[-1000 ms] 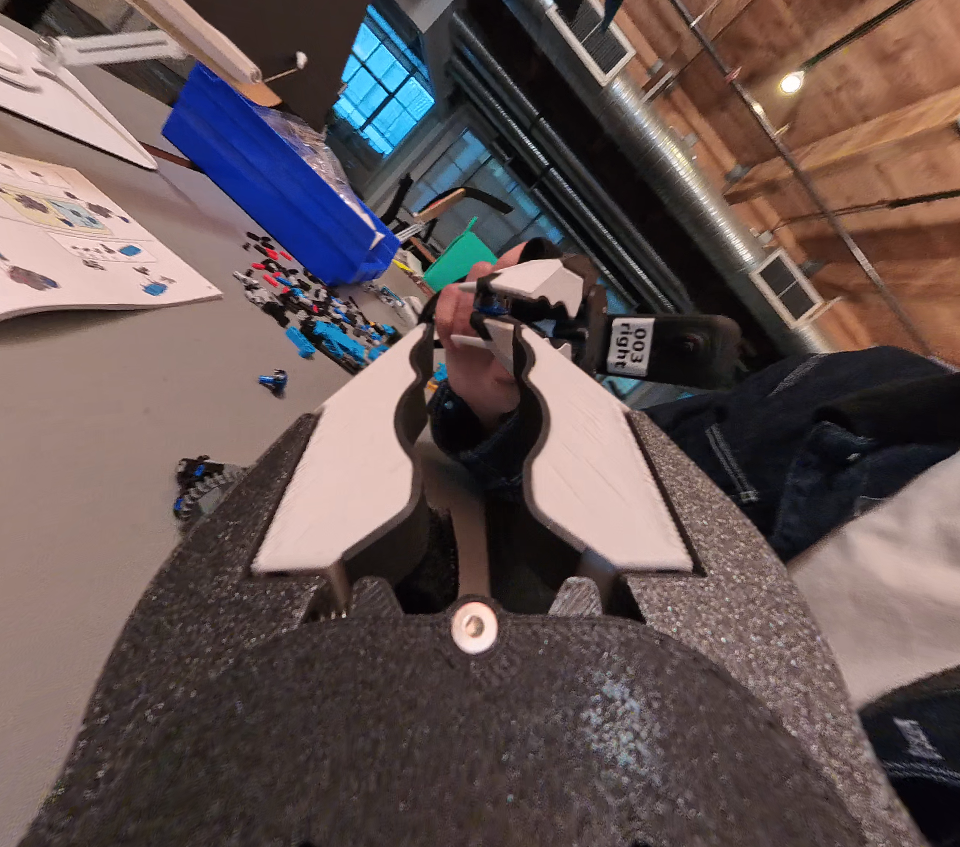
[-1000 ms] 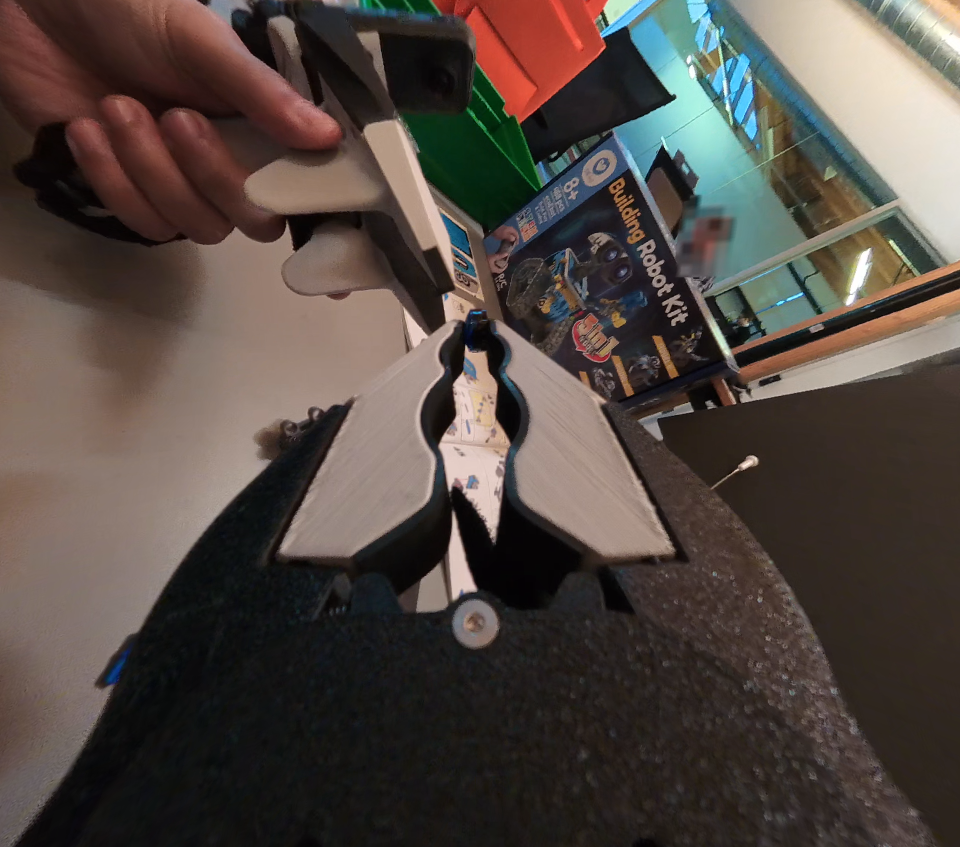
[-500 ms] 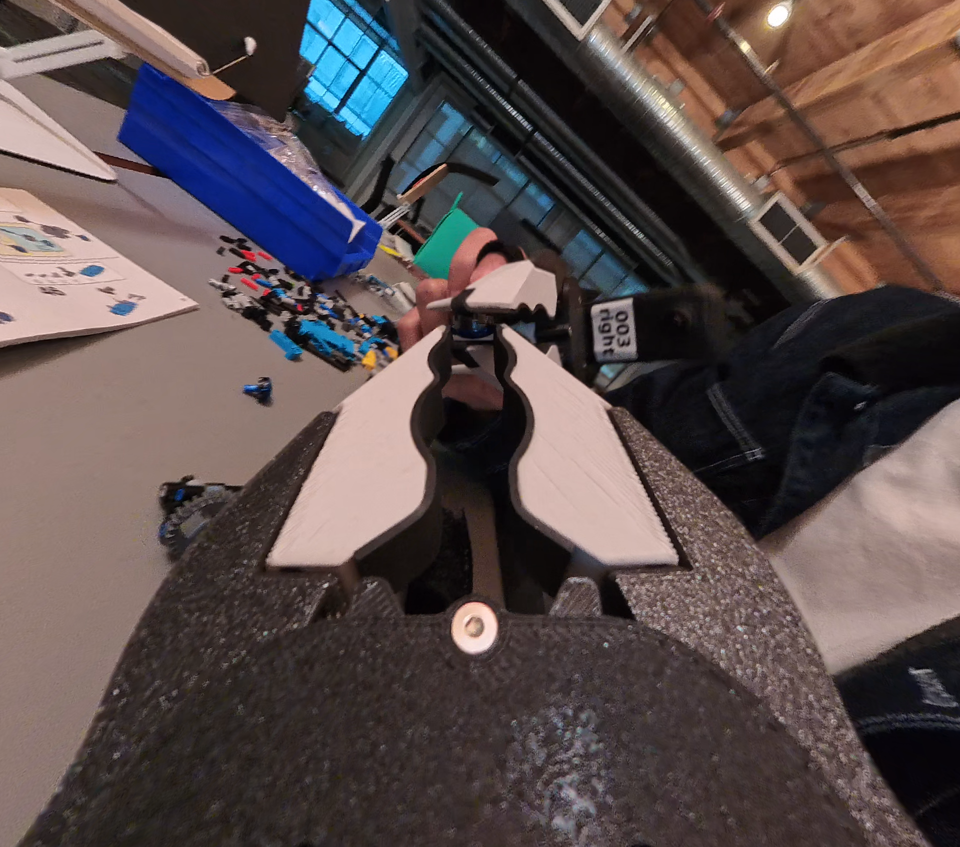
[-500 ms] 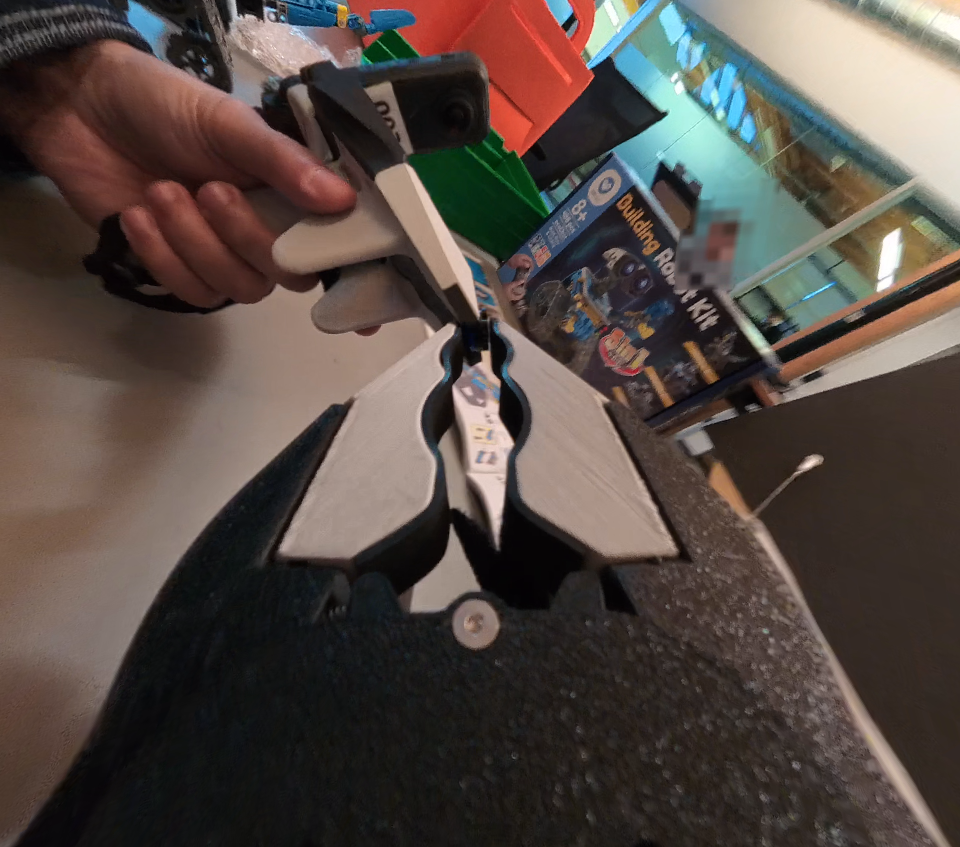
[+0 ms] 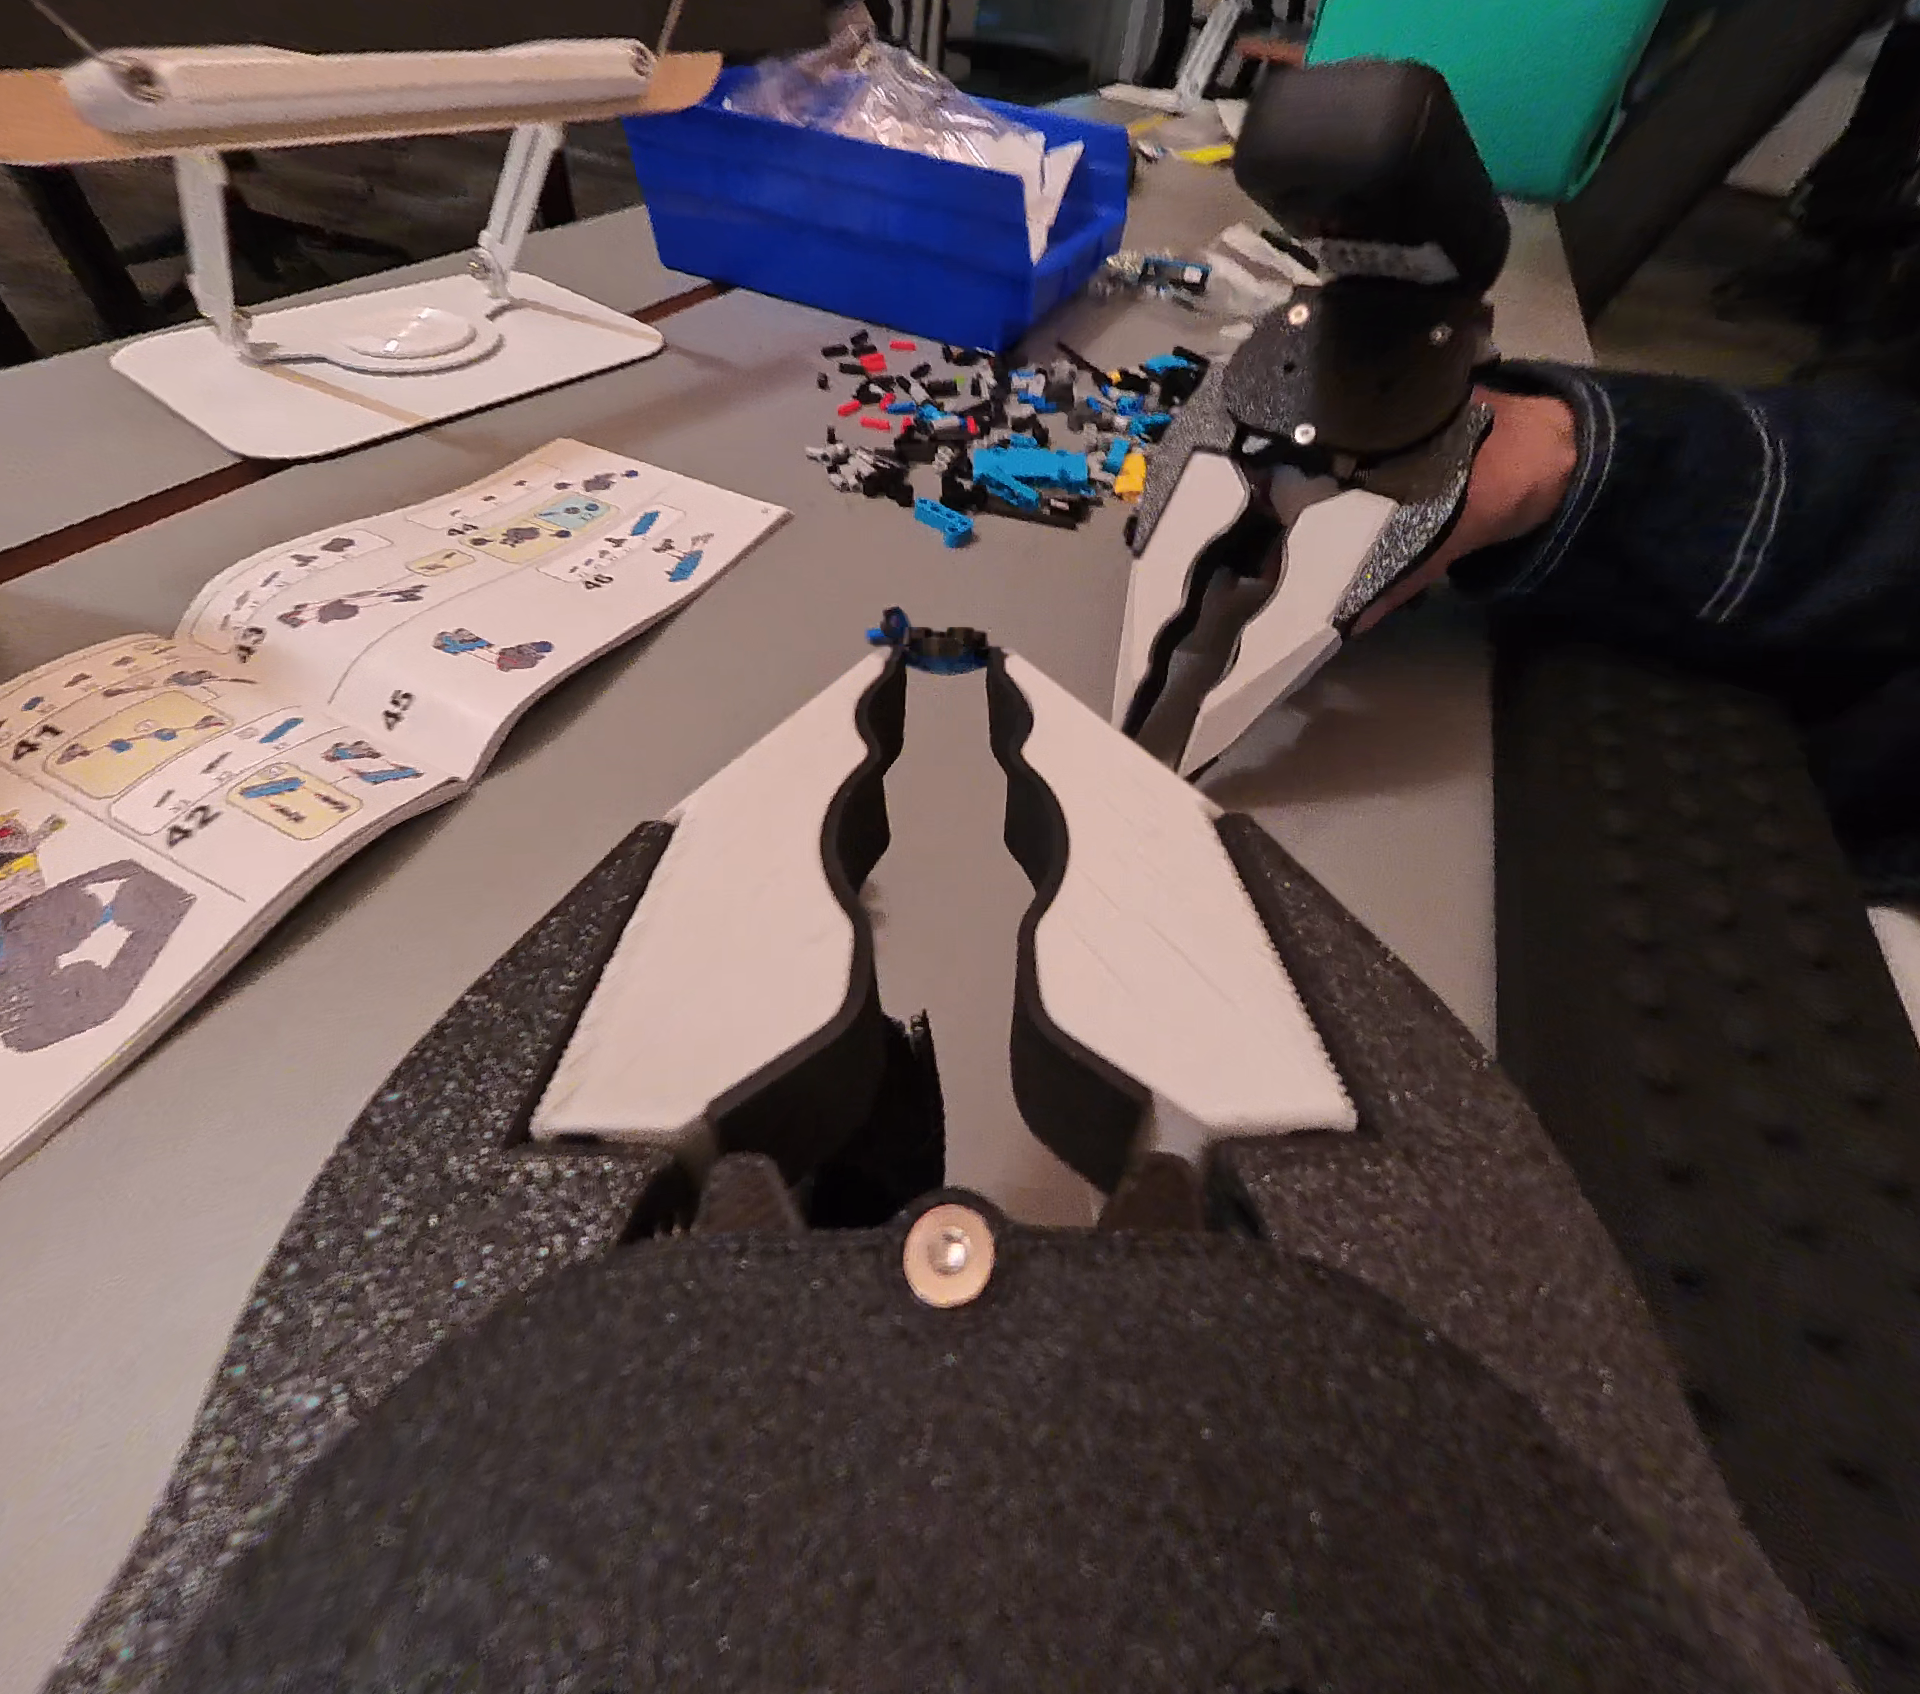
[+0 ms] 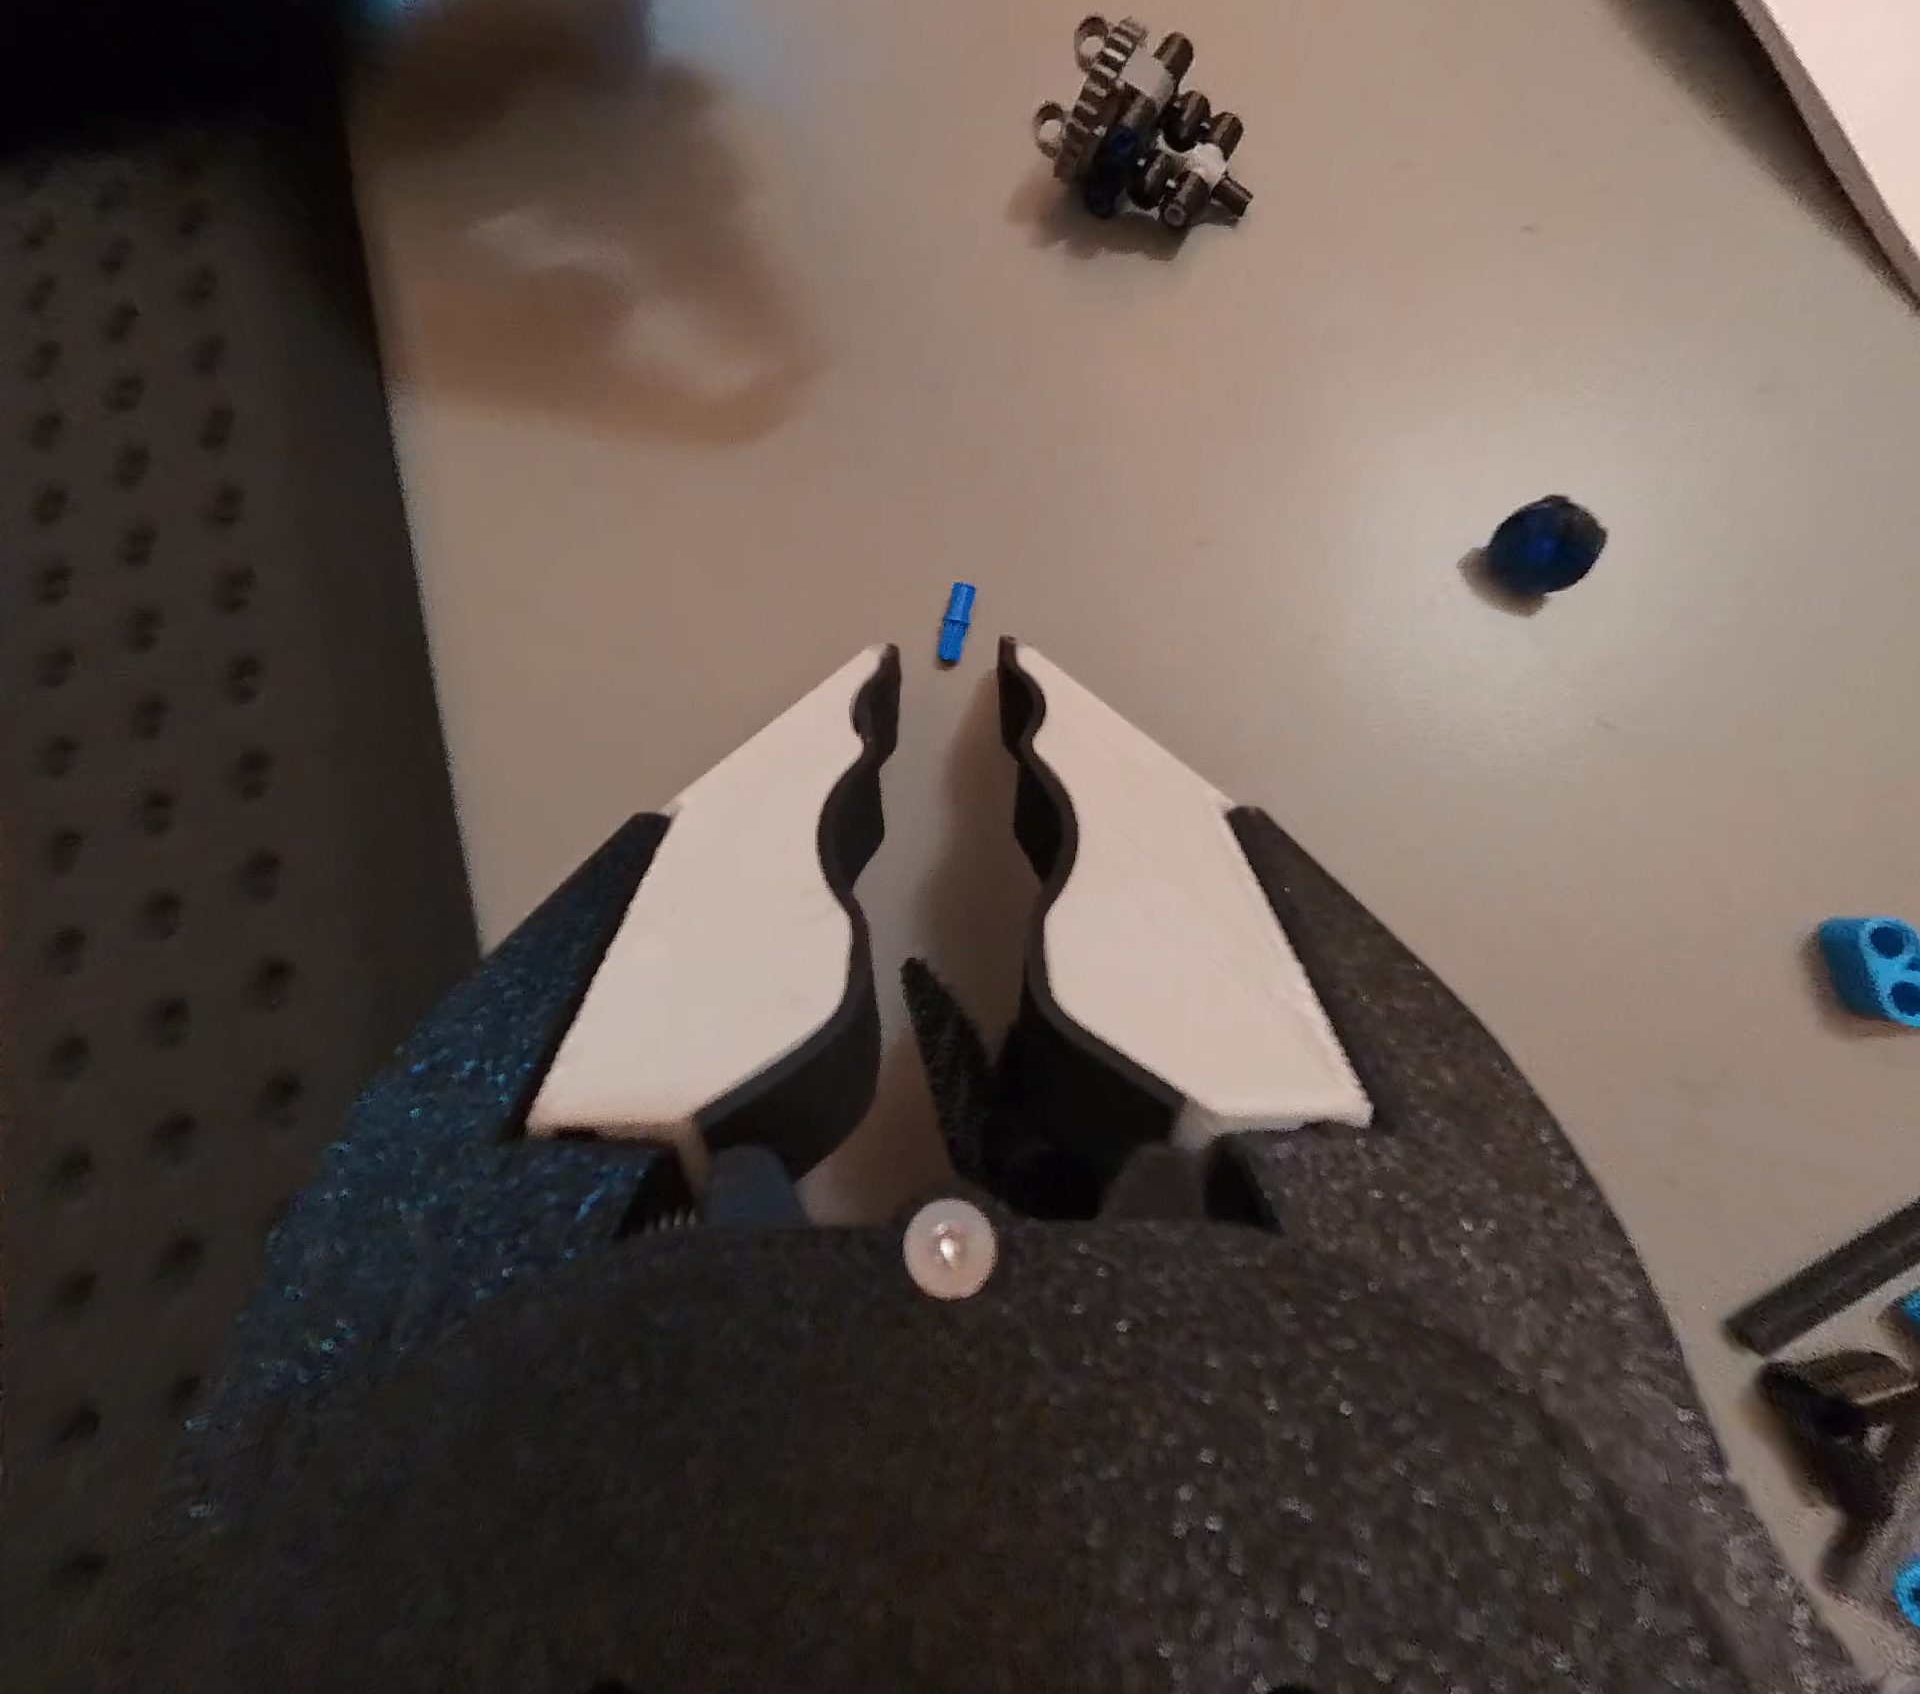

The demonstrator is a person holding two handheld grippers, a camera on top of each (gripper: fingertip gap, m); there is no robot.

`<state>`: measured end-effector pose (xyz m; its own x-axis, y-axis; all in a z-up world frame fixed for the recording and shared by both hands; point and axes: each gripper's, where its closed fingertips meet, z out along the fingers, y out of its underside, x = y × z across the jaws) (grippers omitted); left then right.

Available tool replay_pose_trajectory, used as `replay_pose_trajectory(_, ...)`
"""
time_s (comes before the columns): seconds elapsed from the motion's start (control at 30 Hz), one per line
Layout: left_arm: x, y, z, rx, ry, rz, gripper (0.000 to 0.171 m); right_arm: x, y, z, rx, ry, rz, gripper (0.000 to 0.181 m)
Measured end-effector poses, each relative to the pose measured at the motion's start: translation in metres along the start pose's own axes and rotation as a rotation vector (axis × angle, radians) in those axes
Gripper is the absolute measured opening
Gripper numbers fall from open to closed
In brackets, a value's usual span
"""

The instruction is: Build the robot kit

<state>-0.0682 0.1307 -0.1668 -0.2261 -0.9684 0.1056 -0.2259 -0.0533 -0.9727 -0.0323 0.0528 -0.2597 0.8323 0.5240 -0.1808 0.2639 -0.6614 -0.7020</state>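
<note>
On the grey worktop [image 5: 644, 834], just beyond the fingertips of the right hand-held gripper [image 6: 943, 657], a small blue plastic connector pin [image 6: 954, 624] is lying flat, touching neither finger. Half a second earlier both tools were raised with their tips meeting, and the right one was pinching a small blue part. Now they are standing apart, the right one is tilting down at the surface with its fingers separated and nothing between them, and the pin is resting free.

The pin's long axis is running near to far in the right wrist view, leaning slightly right at its far end and almost in line with the gap between the fingers. Which end is which is too small to tell.

The left hand-held gripper [image 5: 943, 657] is likewise showing a gap between its fingers. A dark blue and black round part [image 6: 1546, 548] is appearing at its tips in the left wrist view, but the right wrist view is showing that part lying alone on the surface, so it is judged not gripped.

Farther left, an open illustrated paper instruction booklet [image 5: 343, 657] is lying flat. At the far side, a heap of loose small black, blue and red parts [image 5: 997, 439] is sitting before a blue plastic bin [image 5: 862, 231]. A small grey and black gear assembly [image 6: 1143, 127] is resting well beyond the pin.
</note>
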Motion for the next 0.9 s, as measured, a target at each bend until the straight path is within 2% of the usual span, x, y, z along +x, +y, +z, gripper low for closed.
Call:
replay_pose_trajectory(0.17, 0.013, 0.013, 0.008, -0.058, 0.062, -0.004, 0.015, 0.005, -0.003, 0.003, -0.031, 0.111, -0.095, 0.019)
replay_pose_trajectory(0.23, 0.016, 0.021, 0.012, -0.102, 0.06, 0.017, 0.015, 0.003, -0.008, 0.007, -0.011, 0.103, -0.091, 0.016)
replay_pose_trajectory(0.3, 0.019, 0.026, 0.015, -0.128, 0.058, 0.053, 0.015, 0.004, -0.002, 0.012, -0.062, 0.114, -0.093, 0.016)
replay_pose_trajectory(0.6, 0.016, 0.033, 0.018, -0.168, 0.031, 0.06, 0.015, 0.006, -0.004, 0.015, -0.153, 0.085, -0.096, 0.004)
replay_pose_trajectory(0.67, 0.012, 0.032, 0.016, -0.161, 0.012, 0.044, 0.015, 0.008, -0.019, 0.015, -0.067, 0.067, -0.068, 0.004)
replay_pose_trajectory(0.77, 0.003, 0.023, 0.014, -0.119, -0.025, 0.002, 0.015, 0.006, -0.085, -0.004, 0.305, -0.017, 0.092, 0.004)
replay_pose_trajectory(0.83, -0.001, 0.011, 0.01, -0.05, -0.027, -0.038, 0.015, -0.009, -0.107, -0.006, 0.402, -0.172, 0.203, 0.004)
replay_pose_trajectory(0.9, -0.005, 0.005, 0.007, -0.012, -0.029, -0.071, 0.015, -0.012, -0.121, -0.003, 0.487, -0.212, 0.27, 0.004)
